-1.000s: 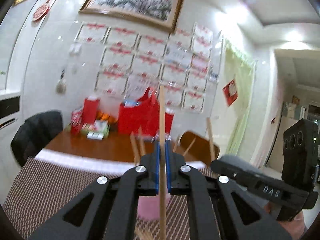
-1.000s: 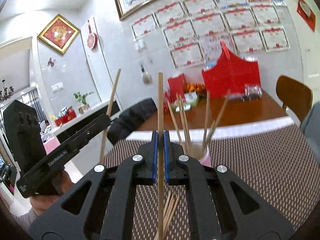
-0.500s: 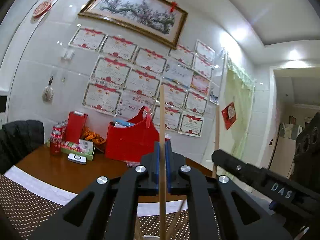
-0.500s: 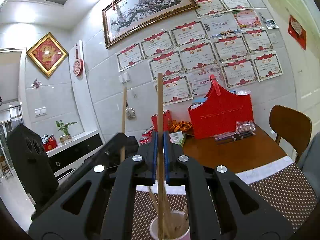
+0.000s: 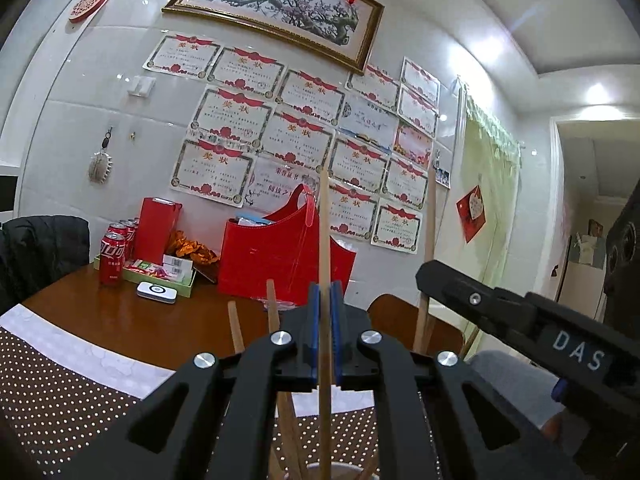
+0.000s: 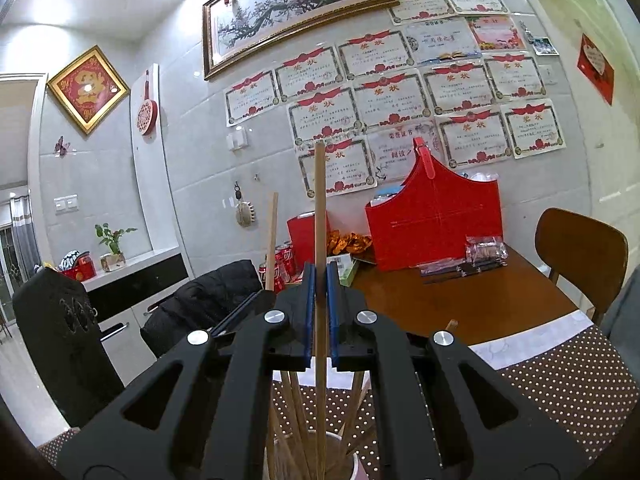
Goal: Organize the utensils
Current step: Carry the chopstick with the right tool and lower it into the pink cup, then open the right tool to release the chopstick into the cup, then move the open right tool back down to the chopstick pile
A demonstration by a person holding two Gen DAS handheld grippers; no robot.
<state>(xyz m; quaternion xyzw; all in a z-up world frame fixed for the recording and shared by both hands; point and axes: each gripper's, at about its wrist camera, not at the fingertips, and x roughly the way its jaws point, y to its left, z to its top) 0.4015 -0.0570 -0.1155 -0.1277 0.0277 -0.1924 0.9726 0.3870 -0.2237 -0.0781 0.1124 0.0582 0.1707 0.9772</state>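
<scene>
Now, left gripper (image 5: 325,322) clenched on a chopstick (image 5: 324,240), right gripper (image 6: 318,304) clenched on another chopstick (image 6: 319,208), over the cup (image 6: 352,466), dotted tablecloth (image 6: 568,392), certificates (image 6: 384,96) across the tiled wall.

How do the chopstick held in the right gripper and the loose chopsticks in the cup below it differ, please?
The held chopstick stands upright, clamped between the right gripper's blue pads; the loose chopsticks lean at various angles, gripped by nothing. The held one's top rises well above the gripper, whereas most of the loose ones end lower. Both are plain light wood, and their lower ends all reach into the white cup.
</scene>
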